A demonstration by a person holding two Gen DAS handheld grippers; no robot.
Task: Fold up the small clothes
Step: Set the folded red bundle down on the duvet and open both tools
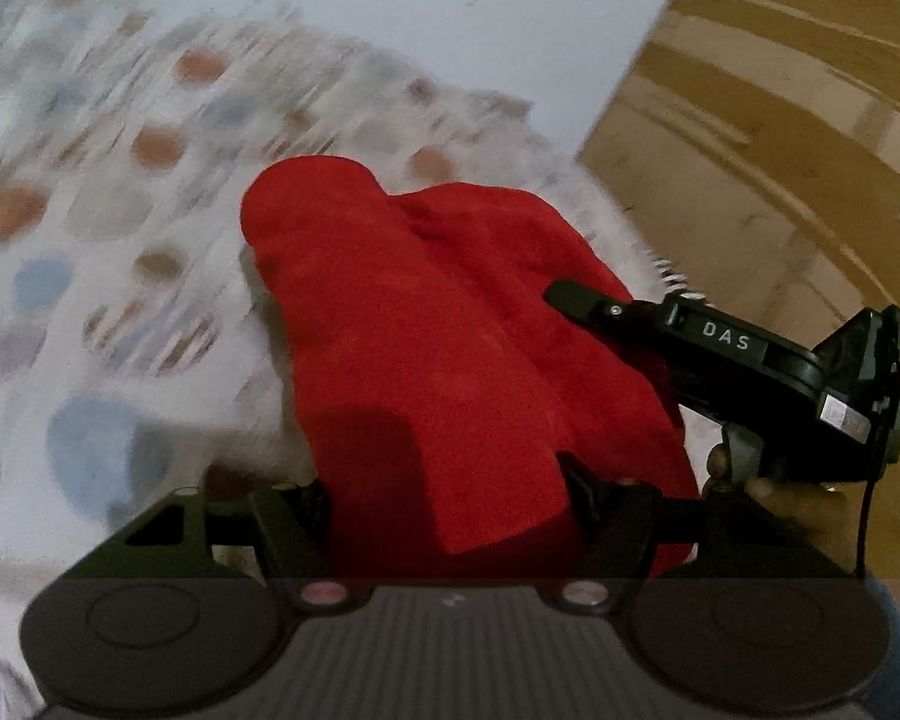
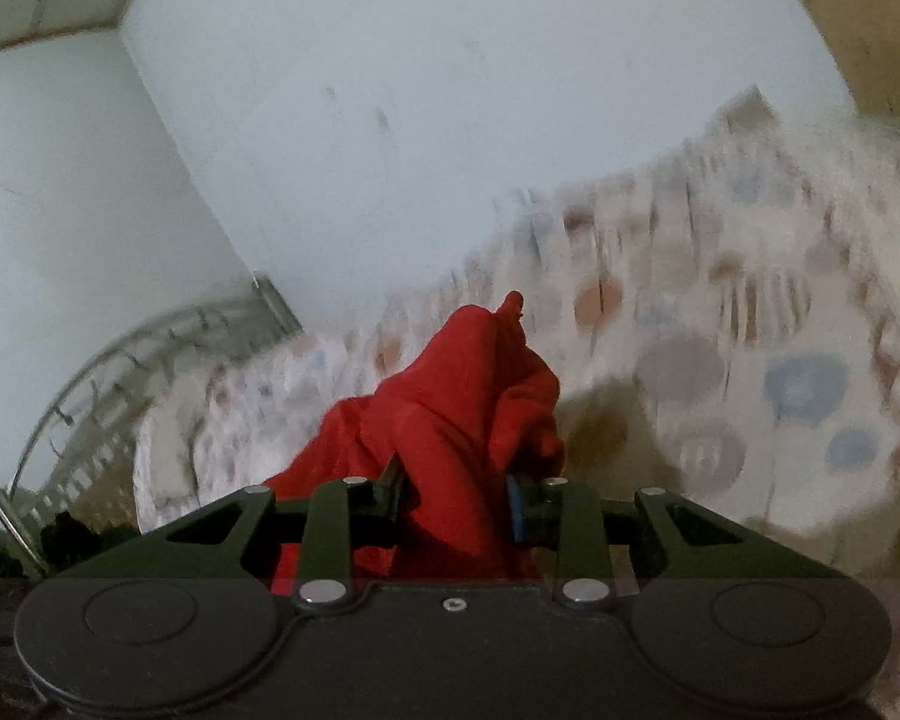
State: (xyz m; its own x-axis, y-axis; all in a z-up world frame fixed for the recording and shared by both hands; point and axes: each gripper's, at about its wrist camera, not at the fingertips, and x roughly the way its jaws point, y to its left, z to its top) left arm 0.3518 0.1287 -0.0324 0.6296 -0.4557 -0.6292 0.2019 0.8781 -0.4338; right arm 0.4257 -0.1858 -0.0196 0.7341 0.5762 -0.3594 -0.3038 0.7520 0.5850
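A small red garment [image 1: 450, 324] hangs bunched between both grippers above a bedsheet with coloured dots [image 1: 90, 210]. My left gripper [image 1: 444, 498] is shut on one part of the red garment, which drapes over its fingers. My right gripper [image 1: 576, 300] comes in from the right in the left wrist view and grips the cloth's right side. In the right wrist view my right gripper [image 2: 456, 498] is shut on the red garment [image 2: 468, 396], which rises forward in a peak. The fingertips are hidden by cloth.
The dotted bedsheet [image 2: 750, 360] covers the bed below. A pale wall [image 2: 390, 90] stands behind it. A metal rack [image 2: 90, 396] is at the left. A brown wooden surface [image 1: 780, 120] is at the right of the left wrist view.
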